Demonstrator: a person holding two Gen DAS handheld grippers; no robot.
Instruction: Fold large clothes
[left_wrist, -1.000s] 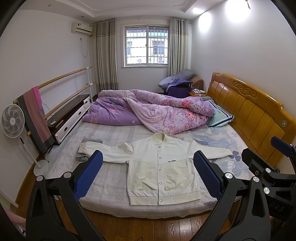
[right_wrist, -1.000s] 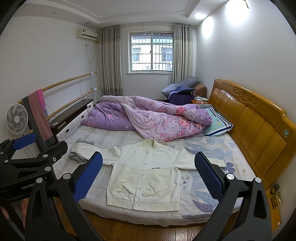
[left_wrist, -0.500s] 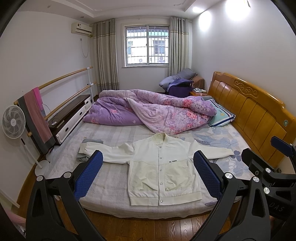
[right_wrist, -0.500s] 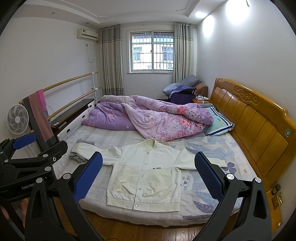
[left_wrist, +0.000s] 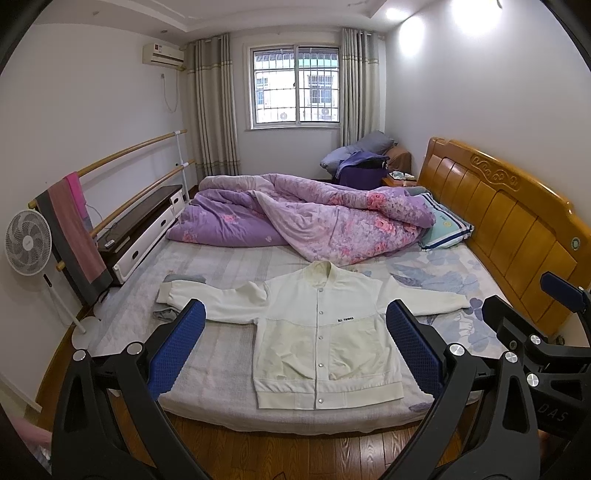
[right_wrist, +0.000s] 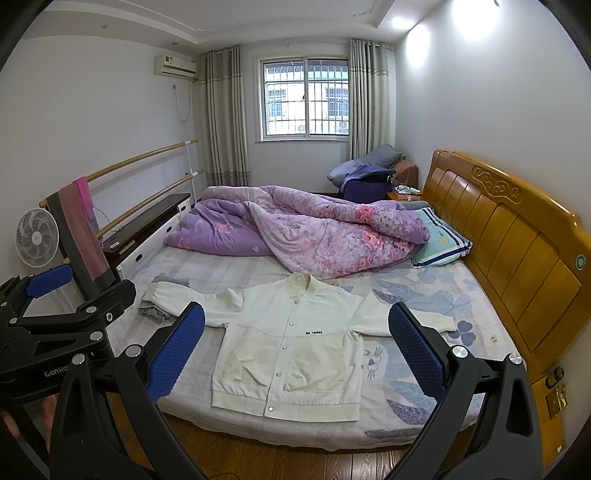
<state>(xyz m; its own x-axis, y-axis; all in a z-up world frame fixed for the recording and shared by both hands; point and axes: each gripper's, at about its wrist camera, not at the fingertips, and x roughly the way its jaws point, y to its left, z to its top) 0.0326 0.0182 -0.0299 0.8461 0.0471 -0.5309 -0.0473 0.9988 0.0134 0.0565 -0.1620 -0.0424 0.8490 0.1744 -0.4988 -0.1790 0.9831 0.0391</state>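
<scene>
Both grippers hung in the air short of the bed, jaws spread wide and holding nothing: the left gripper (left_wrist: 295, 347) and the right gripper (right_wrist: 297, 349), blue pads facing inward. The left gripper's body, seen from the right wrist, read "GenRo", cut off. Beyond them the cream jacket (left_wrist: 325, 332) lay flat on the bed (left_wrist: 207, 273), buttoned, sleeves outstretched, its chest label reading "ALL THINGS". A purple quilt (left_wrist: 314, 225) lay bunched behind it.

Jacket (left_wrist: 325, 332) lies flat on the near part of the bed (left_wrist: 229, 266), quilt (left_wrist: 314, 221) bunched behind it, pillow (left_wrist: 443, 229) by the headboard (left_wrist: 509, 229) on the right, fan (left_wrist: 27, 242) off left.
</scene>
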